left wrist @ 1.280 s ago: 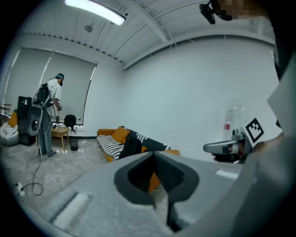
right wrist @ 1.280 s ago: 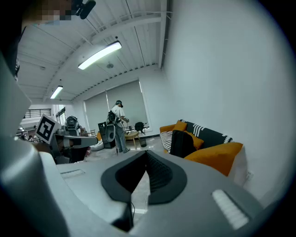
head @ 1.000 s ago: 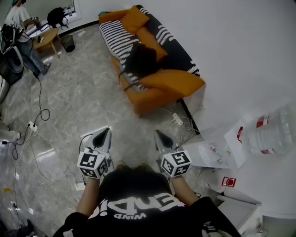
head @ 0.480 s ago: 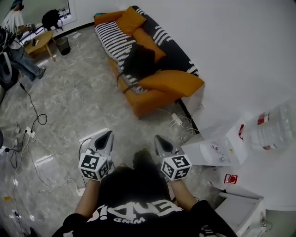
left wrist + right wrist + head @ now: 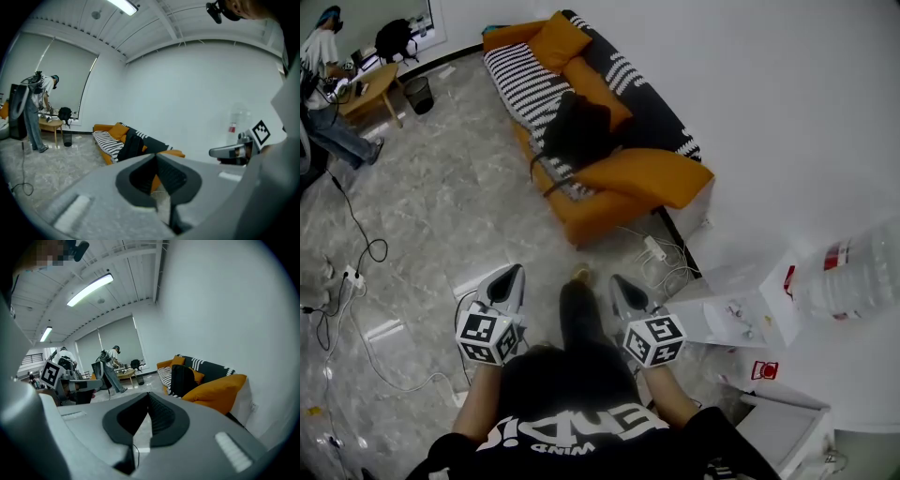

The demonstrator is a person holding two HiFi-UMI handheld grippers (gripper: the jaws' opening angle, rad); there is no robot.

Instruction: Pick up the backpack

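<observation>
A black backpack [image 5: 577, 127] lies slumped on the seat of the orange sofa [image 5: 609, 202], against an orange cushion; it also shows in the left gripper view [image 5: 131, 144] and the right gripper view [image 5: 182, 379]. My left gripper [image 5: 514, 272] and right gripper [image 5: 617, 281] are held side by side above the floor, far short of the sofa. Both point toward it. Each has its jaws together at the tips with nothing between them, as seen on the left gripper [image 5: 155, 157] and the right gripper [image 5: 148, 396].
A striped blanket [image 5: 520, 75] covers the sofa seat. A water dispenser [image 5: 745, 305] with a large bottle [image 5: 853, 272] stands at the right wall. Cables and a power strip [image 5: 654, 248] lie on the floor. A person [image 5: 323, 66] stands by a small table [image 5: 370, 89] at far left.
Both grippers have moved forward toward the sofa, still shut. The person's leg has stepped out between them. The sofa sits slightly nearer in the head view.
</observation>
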